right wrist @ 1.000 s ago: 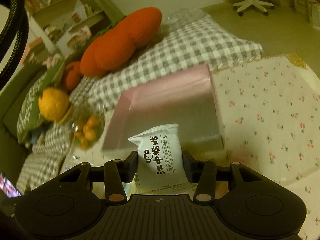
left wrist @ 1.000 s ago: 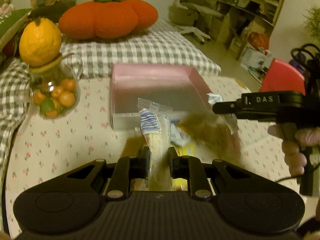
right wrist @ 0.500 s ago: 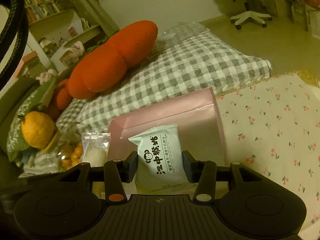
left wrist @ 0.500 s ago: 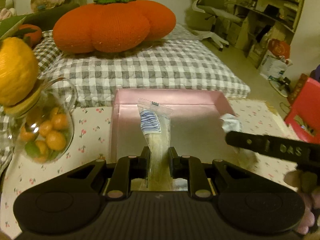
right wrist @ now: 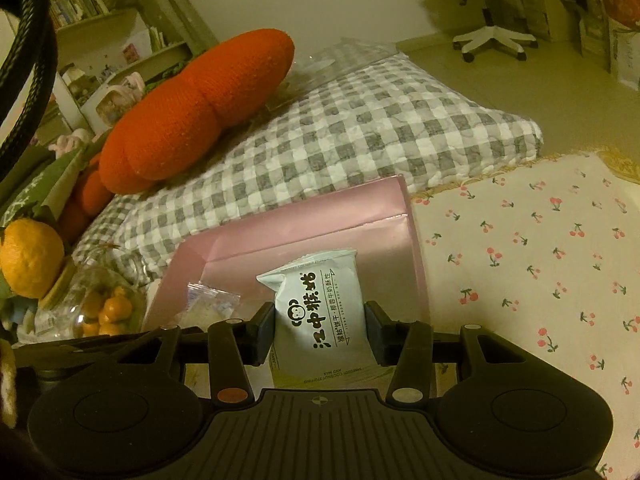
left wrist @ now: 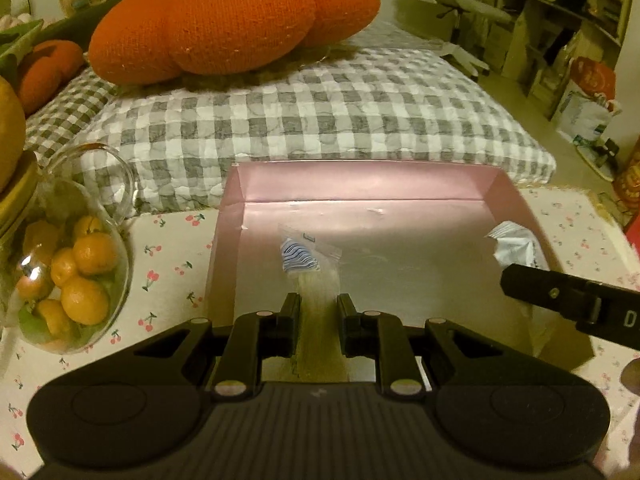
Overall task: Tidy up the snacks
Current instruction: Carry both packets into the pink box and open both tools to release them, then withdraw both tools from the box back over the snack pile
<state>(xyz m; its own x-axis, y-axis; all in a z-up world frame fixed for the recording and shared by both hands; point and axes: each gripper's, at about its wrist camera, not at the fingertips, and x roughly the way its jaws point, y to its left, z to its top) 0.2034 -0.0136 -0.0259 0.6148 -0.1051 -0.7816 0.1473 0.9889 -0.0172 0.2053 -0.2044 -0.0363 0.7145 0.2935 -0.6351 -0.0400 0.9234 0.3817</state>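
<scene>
Cherry-print cloth (right wrist: 540, 264) carries the pink box (left wrist: 360, 184), and over its near edge I hold the clear cracker packet (left wrist: 310, 268) clamped in my left gripper (left wrist: 318, 322) and the white biscuit pack (right wrist: 320, 312) clamped in my right gripper (right wrist: 320, 330).

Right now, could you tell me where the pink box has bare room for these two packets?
The pink box floor is bare from its far wall forward. Only the clear packet and white packet, both gripped, hang over its near edge.

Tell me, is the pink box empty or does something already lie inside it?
Empty, as far as visible: the pink box shows only bare floor. Both snacks over it are clamped in the grippers, not lying inside.
</scene>
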